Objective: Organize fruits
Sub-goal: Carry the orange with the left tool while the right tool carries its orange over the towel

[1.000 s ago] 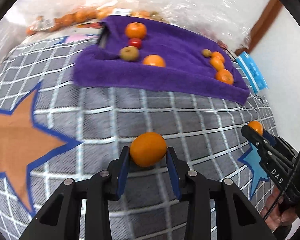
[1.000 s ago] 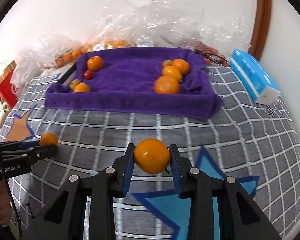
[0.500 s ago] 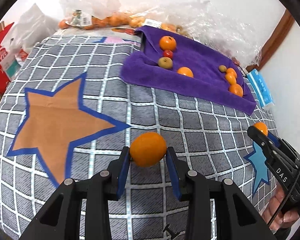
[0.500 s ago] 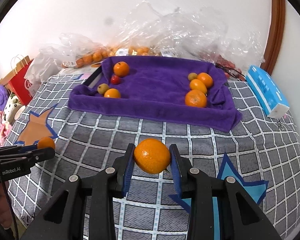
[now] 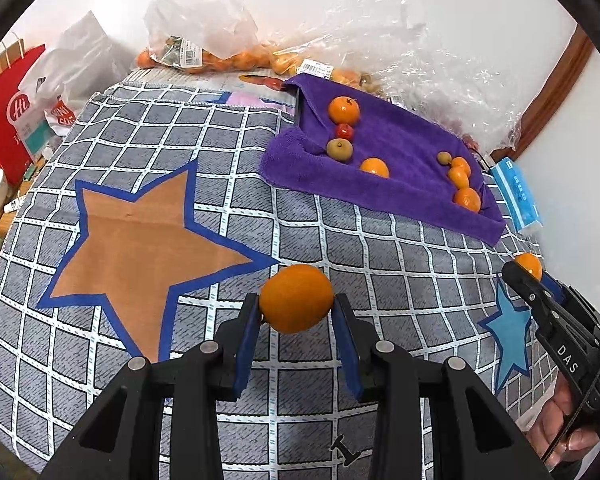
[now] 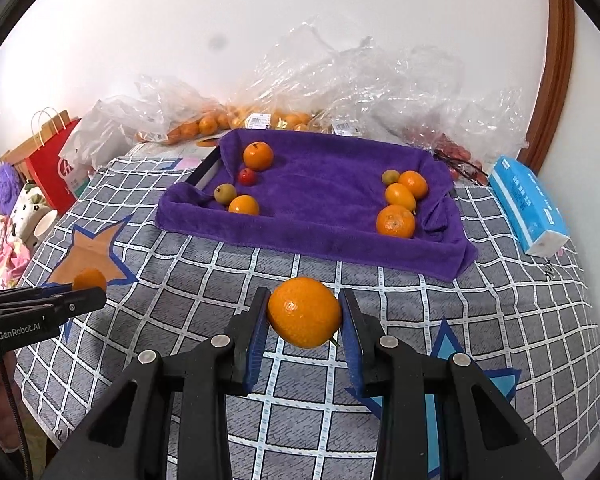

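My left gripper (image 5: 296, 308) is shut on an orange (image 5: 296, 298), held above the checked cloth near the brown star. My right gripper (image 6: 304, 314) is shut on another orange (image 6: 305, 312), also lifted above the cloth. Each gripper shows in the other's view, the right gripper (image 5: 530, 276) at the right edge and the left gripper (image 6: 88, 288) at the left edge. Ahead lies a purple towel (image 6: 320, 196) over a tray. On the towel one cluster of fruit (image 6: 244, 184) lies at its left and a second cluster of fruit (image 6: 400, 200) at its right.
Clear plastic bags of oranges (image 6: 220, 120) lie behind the towel against the wall. A blue tissue pack (image 6: 528, 208) sits to the towel's right. A red paper bag (image 5: 8, 112) stands off the left edge. The checked cloth (image 5: 340, 248) spreads between grippers and towel.
Both grippers have risen and drawn back from the towel with their oranges, so the towel looks smaller and farther. Grips unchanged.
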The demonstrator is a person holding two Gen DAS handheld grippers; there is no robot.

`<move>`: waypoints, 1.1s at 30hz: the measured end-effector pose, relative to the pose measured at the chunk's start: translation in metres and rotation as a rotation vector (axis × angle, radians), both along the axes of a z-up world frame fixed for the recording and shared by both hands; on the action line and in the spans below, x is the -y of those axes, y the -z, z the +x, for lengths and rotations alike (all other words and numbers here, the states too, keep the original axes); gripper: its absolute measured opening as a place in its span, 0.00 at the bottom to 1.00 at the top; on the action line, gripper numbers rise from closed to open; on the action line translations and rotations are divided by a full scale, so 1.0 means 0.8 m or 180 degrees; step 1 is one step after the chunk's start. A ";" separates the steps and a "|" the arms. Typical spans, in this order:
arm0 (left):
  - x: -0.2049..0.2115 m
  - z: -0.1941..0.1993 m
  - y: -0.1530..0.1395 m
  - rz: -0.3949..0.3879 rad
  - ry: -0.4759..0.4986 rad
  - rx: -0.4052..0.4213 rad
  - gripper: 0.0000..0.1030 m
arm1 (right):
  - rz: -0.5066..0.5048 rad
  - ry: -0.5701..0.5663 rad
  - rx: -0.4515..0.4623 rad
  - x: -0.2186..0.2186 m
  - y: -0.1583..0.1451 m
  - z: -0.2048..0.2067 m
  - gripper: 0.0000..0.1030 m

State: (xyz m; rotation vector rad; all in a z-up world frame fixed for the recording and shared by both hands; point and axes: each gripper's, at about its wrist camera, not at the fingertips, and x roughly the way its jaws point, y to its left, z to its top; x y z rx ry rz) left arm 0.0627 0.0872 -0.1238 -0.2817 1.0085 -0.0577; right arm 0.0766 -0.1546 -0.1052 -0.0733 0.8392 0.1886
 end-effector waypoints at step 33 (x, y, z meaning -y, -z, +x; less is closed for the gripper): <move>0.047 0.021 -0.097 0.0099 0.0267 0.0454 0.34 | 0.0118 0.0299 0.0263 0.062 -0.080 0.001 0.33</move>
